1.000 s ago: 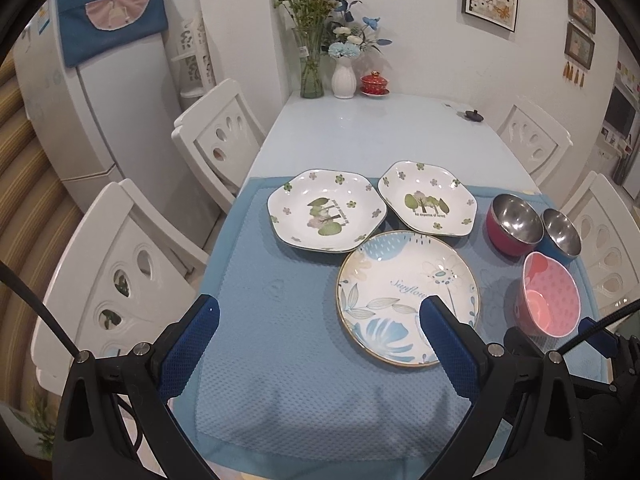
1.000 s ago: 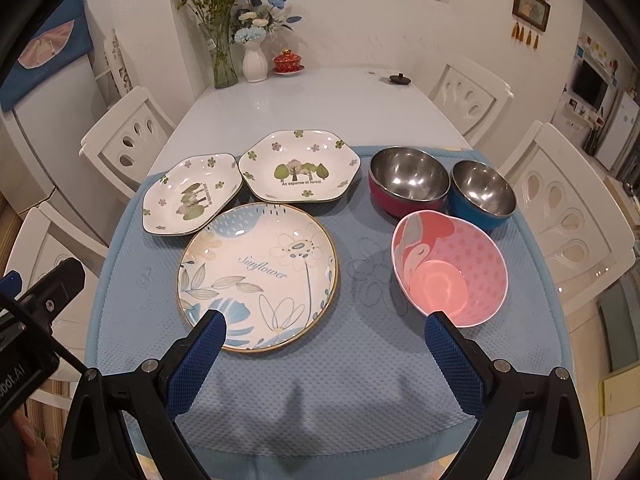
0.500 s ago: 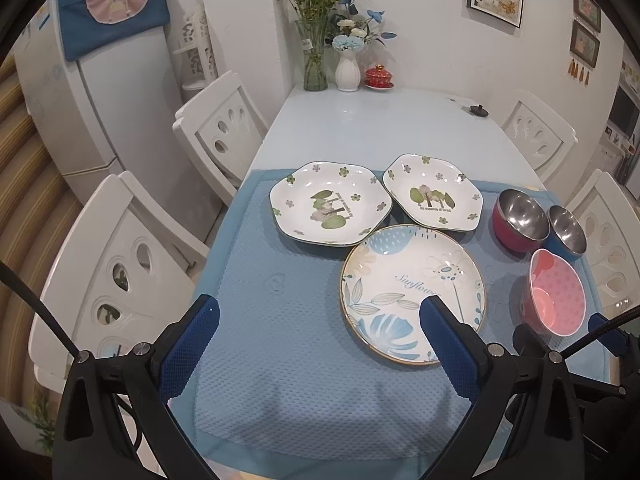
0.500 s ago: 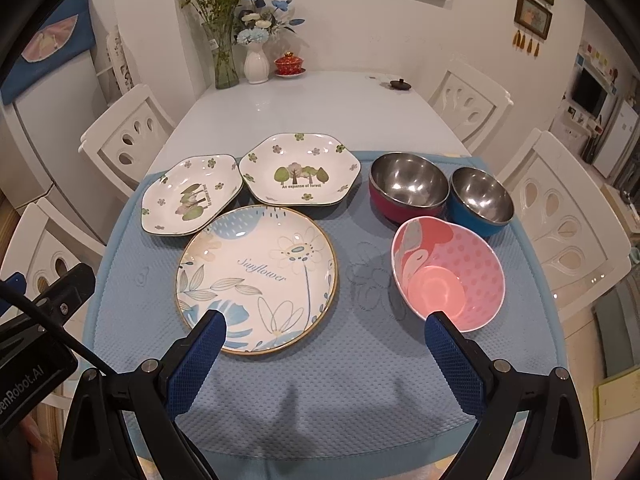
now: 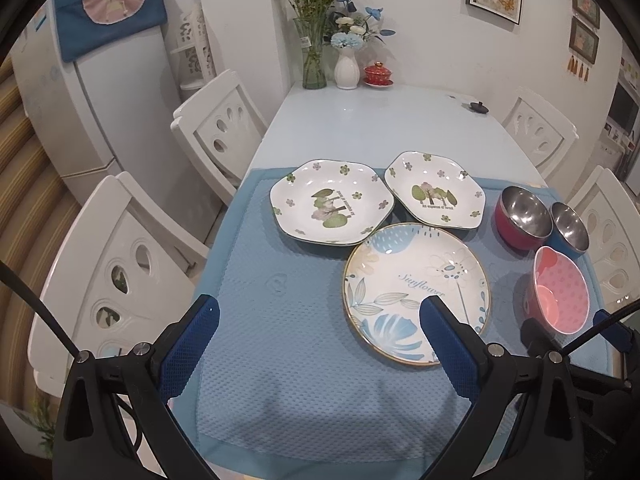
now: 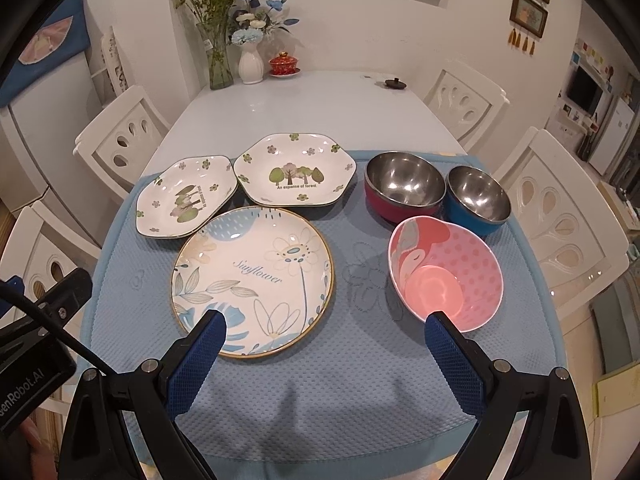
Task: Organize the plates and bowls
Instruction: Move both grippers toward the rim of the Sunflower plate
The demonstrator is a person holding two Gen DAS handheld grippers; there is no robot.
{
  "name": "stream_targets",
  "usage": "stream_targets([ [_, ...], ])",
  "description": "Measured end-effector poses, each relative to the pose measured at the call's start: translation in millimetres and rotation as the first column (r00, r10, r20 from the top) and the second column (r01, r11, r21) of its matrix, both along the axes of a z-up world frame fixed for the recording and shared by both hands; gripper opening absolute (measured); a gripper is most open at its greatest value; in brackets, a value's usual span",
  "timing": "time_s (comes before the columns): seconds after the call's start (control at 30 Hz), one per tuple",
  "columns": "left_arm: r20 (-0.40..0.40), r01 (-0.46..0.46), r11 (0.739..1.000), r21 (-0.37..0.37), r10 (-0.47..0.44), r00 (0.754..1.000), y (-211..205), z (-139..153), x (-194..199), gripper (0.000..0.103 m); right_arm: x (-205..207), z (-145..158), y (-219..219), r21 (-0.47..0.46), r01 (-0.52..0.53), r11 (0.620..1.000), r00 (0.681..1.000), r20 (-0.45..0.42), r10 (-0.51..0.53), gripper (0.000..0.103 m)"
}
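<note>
On a blue mat (image 6: 320,380) lie a round "Sunflower" plate (image 6: 252,284) (image 5: 416,292), two hexagonal floral plates (image 6: 184,200) (image 6: 294,172) (image 5: 330,206) (image 5: 436,190), a red steel bowl (image 6: 404,188) (image 5: 522,216), a blue steel bowl (image 6: 478,200) (image 5: 570,228) and a pink flamingo bowl (image 6: 448,276) (image 5: 560,294). My left gripper (image 5: 316,320) is open and empty above the mat's near left. My right gripper (image 6: 324,328) is open and empty above the near edge, between the round plate and the pink bowl.
White chairs (image 5: 100,272) (image 6: 560,220) flank the white table (image 6: 304,108). Flower vases (image 6: 250,64) and a red lidded cup (image 6: 284,65) stand at the far end. A small black lid (image 6: 394,83) lies far right. A fridge (image 5: 100,92) stands left.
Both grippers have drawn back and risen slightly, so the dishes sit a little lower and farther in view. Nothing on the mat has moved.
</note>
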State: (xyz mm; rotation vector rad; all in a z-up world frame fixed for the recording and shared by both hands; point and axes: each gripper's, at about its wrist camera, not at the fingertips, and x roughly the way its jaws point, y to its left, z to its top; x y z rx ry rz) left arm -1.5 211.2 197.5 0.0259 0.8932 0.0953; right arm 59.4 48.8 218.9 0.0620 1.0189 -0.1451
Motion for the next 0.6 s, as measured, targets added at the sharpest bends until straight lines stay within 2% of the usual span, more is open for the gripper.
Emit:
stream_targets([
  [0.37, -0.004, 0.006, 1.0, 0.002, -0.006, 1.0, 8, -3, 5, 0.1, 9, -6, -6, 0.024, 0.04, 0.999, 0.999, -0.009, -0.04, 0.099],
  [0.6, -0.022, 0.01, 1.0, -0.004, -0.01, 1.0, 13, -11, 15, 0.1, 13, -20, -2, 0.047, 0.05, 0.998, 0.998, -0.045, -0.047, 0.099],
])
